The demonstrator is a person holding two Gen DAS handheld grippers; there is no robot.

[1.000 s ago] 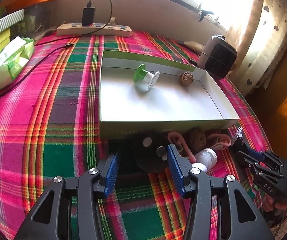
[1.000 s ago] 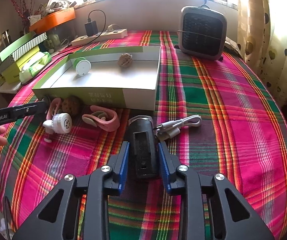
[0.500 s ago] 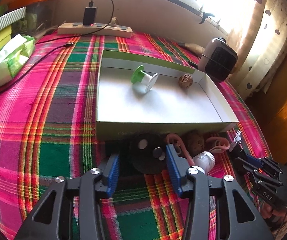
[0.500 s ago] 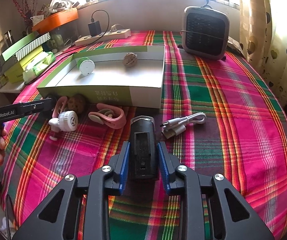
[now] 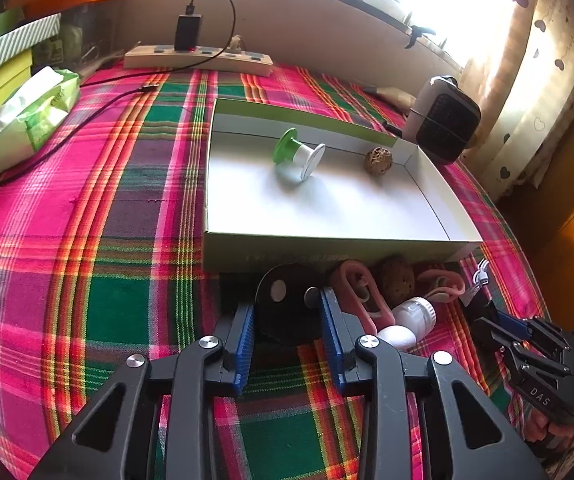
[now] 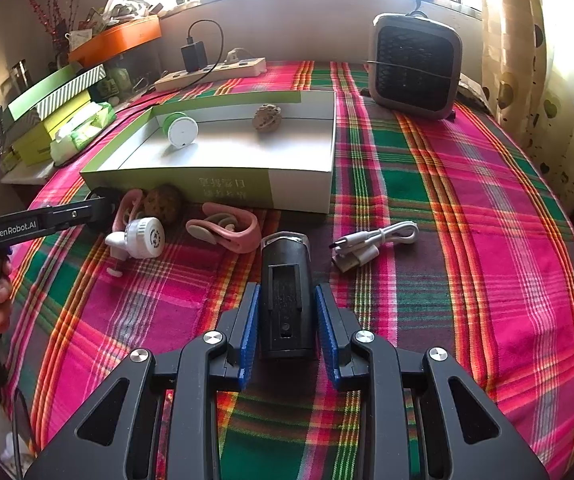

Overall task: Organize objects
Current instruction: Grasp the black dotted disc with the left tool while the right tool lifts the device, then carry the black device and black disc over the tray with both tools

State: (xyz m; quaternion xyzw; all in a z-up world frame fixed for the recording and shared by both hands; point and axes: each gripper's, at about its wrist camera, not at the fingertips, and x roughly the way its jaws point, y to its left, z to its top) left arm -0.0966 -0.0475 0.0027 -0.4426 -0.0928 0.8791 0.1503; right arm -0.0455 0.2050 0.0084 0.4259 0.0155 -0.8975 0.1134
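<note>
In the left wrist view my left gripper (image 5: 287, 300) has its jaws closing on a black disc (image 5: 287, 312) with two silver studs, its blue pads against the disc's sides. The disc lies just before the white-and-green box (image 5: 327, 246). My right gripper (image 6: 287, 292) is shut on a black oblong device (image 6: 287, 304) resting on the plaid cloth. Inside the box (image 6: 227, 190) lie a green-and-white spool (image 5: 299, 152) and a brown ball (image 5: 378, 161). Pink ear-hook headphones (image 6: 227, 232), another brown ball (image 6: 165, 202), a small white device (image 6: 143, 236) and a white cable (image 6: 375, 240) lie in front of it.
A small heater (image 6: 415, 64) stands at the back right, a power strip (image 6: 211, 72) with a charger along the wall. A tissue pack (image 5: 27, 116) and stacked boxes (image 6: 55, 96) crowd the left edge. A person's hand (image 6: 1, 300) holds the left gripper's handle.
My left gripper's jaws have narrowed from wide apart to the sides of the black disc. The right gripper keeps its hold on the black device, and neither hand has shifted.
</note>
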